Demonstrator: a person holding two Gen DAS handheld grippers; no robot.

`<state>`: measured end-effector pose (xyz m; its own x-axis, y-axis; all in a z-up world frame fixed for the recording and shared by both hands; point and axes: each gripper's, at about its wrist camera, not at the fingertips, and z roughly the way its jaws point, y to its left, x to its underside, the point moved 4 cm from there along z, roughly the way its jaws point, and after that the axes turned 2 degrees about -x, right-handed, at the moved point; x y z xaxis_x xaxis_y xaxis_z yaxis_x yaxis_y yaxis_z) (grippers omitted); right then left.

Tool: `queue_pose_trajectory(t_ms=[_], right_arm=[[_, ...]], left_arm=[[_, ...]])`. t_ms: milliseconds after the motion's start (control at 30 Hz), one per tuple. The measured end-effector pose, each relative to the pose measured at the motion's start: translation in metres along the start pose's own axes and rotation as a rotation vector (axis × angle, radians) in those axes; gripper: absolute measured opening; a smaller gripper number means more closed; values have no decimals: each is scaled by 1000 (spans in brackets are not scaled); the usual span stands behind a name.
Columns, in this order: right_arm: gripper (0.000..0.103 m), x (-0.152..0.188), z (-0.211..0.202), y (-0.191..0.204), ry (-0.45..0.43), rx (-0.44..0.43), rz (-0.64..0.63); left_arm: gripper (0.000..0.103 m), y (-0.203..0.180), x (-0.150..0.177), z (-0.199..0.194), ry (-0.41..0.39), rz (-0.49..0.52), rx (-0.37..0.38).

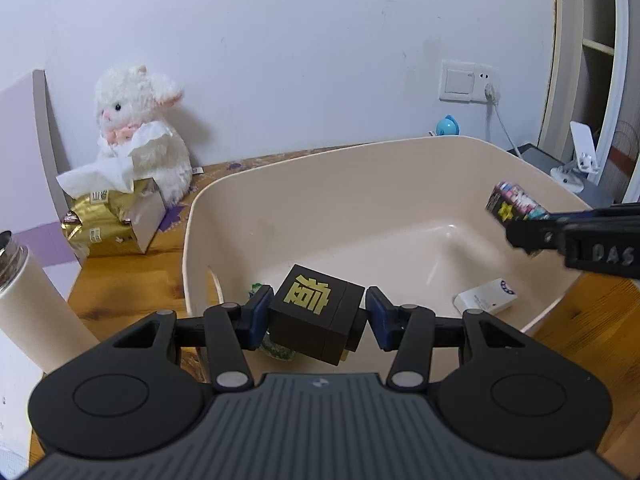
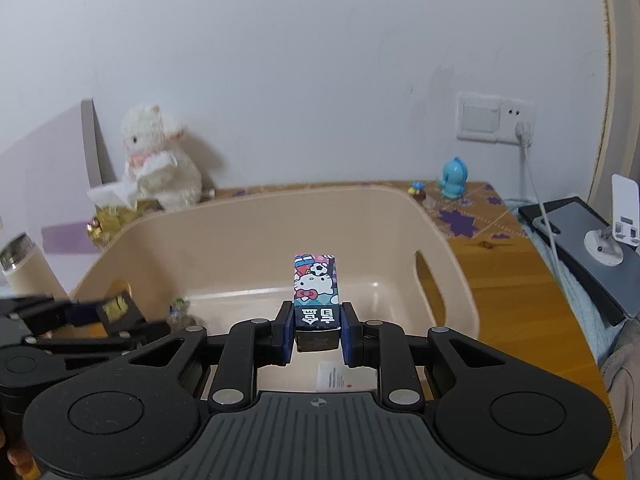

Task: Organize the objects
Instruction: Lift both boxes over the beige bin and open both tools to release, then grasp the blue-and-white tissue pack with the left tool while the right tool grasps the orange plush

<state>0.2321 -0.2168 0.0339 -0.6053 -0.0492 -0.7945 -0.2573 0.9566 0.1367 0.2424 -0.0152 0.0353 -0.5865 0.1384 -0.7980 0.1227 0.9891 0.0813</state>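
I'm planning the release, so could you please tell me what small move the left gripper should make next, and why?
Probably open: the left gripper holds the black cube box with a gold character over the beige plastic basin, so releasing should drop it inside.

Green-wrapped item [image 1: 276, 350] inside beige tub [image 1: 360, 184], largely hidden behind black cube [image 1: 316, 312]; identity unclear. White card box [image 2: 336, 376] on tub floor, partly covered by gripper body. Patterned carton [image 1: 514, 204] at tub's right rim, motion-blurred. Flask [image 1: 24, 304] left of tub, cropped by frame edge.
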Motion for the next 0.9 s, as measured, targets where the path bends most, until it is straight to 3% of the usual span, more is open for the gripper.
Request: queue_pose_trajectory(t_ms=[100, 167, 233, 333, 433, 700, 900], right_arm=[[44, 5, 1, 3, 7, 1, -27], [63, 6, -6, 3, -18, 12, -49], [76, 5, -18, 3, -54, 18, -69], [92, 5, -37, 4, -86, 18, -91], [103, 7, -55, 3, -112, 22, -105], [103, 33, -81, -2, -74, 31, -135], [103, 70, -72, -10, 4, 54, -149]], left_arm=[[54, 3, -1, -4, 2, -16, 7], [64, 5, -2, -12, -12, -14, 0], [80, 7, -3, -24, -35, -13, -17], [89, 6, -3, -45, -71, -3, -20], [90, 7, 0, -63, -87, 5, -25], [97, 10, 26, -99, -99, -5, -25], [97, 5, 55, -96, -44, 2, -4]])
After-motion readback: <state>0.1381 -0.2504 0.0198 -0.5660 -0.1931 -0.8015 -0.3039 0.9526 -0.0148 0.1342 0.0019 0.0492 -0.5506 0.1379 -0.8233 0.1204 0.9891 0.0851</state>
